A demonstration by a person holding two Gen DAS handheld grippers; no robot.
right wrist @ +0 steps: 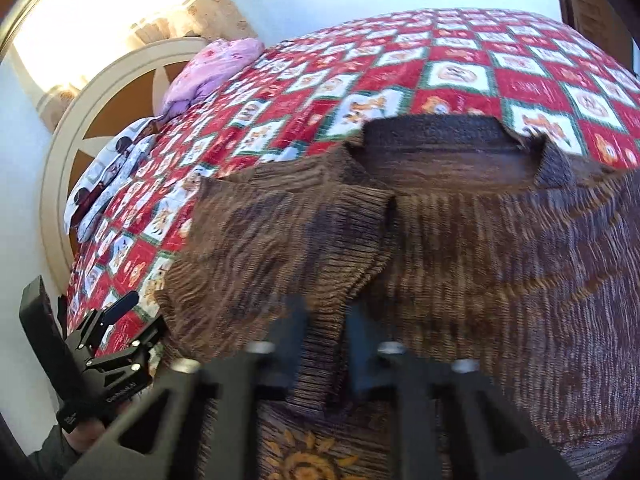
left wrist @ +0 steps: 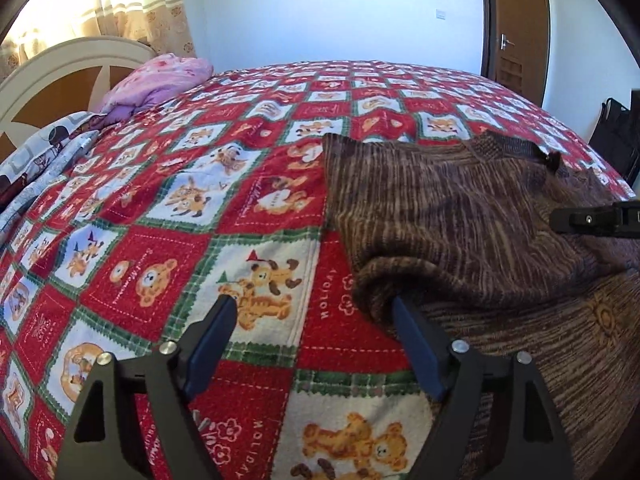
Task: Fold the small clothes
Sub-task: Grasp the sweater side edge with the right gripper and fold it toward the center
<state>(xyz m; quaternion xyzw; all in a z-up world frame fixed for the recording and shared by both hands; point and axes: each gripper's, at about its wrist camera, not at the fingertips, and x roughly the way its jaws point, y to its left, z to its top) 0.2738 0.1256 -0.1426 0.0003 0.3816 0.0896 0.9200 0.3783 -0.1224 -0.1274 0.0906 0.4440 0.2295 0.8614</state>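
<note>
A brown striped knitted sweater [left wrist: 460,216] lies on the red patchwork bedspread [left wrist: 160,208], with one sleeve folded over its body. My left gripper [left wrist: 316,312] is open at the sweater's left edge; its right finger touches the folded sleeve end. My right gripper [right wrist: 326,320] is shut on the sleeve's ribbed cuff [right wrist: 324,344] over the sweater [right wrist: 500,248]. The right gripper's tip also shows at the right edge of the left wrist view [left wrist: 592,220]. The left gripper shows at the lower left of the right wrist view [right wrist: 108,320].
A pink bundle [left wrist: 160,80] and a grey patterned pillow [left wrist: 48,152] lie by the white headboard [left wrist: 60,60] at the far left. A brown door [left wrist: 516,28] and a dark bag [left wrist: 616,136] stand beyond the bed at right.
</note>
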